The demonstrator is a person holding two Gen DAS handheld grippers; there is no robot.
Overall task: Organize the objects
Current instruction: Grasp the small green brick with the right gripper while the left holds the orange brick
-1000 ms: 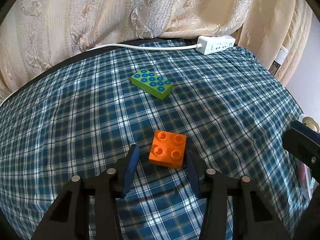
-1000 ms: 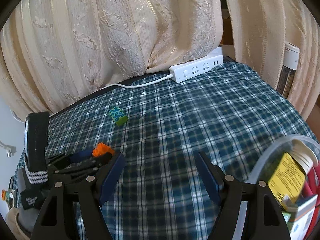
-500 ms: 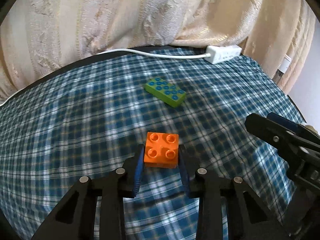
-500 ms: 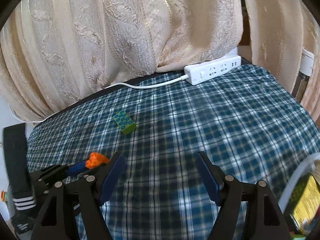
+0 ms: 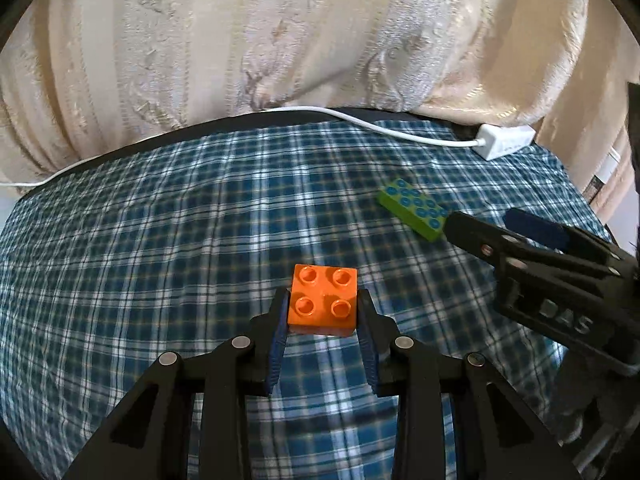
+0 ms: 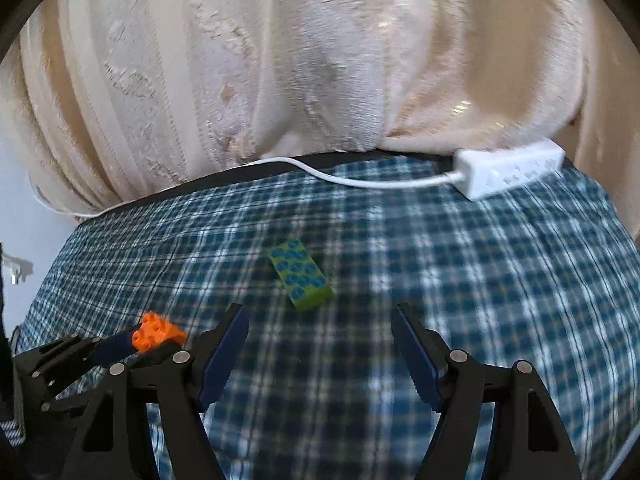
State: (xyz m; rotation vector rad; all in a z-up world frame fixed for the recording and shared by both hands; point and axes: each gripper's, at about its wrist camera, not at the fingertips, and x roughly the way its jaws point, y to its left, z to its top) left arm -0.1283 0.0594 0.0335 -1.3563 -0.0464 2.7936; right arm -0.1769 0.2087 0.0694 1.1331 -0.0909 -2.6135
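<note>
The square orange four-stud plastic brick (image 5: 323,305) is gripped between the jaws of the left gripper (image 5: 323,334), above the blue plaid tablecloth (image 5: 160,240). The oblong green plastic brick with blue studs (image 6: 300,278) lies on the cloth just ahead of the spread, empty jaws of the right gripper (image 6: 320,344), the nearer one; its long axis is angled across the gap.

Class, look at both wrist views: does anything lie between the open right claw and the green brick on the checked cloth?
Nothing visible does. The right claw faces the green brick across bare checked cloth.

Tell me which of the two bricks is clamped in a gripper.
The orange brick, square with four studs, sits clamped in the left gripper. The longer green brick with blue studs lies free on the cloth, ahead of the open right gripper.
</note>
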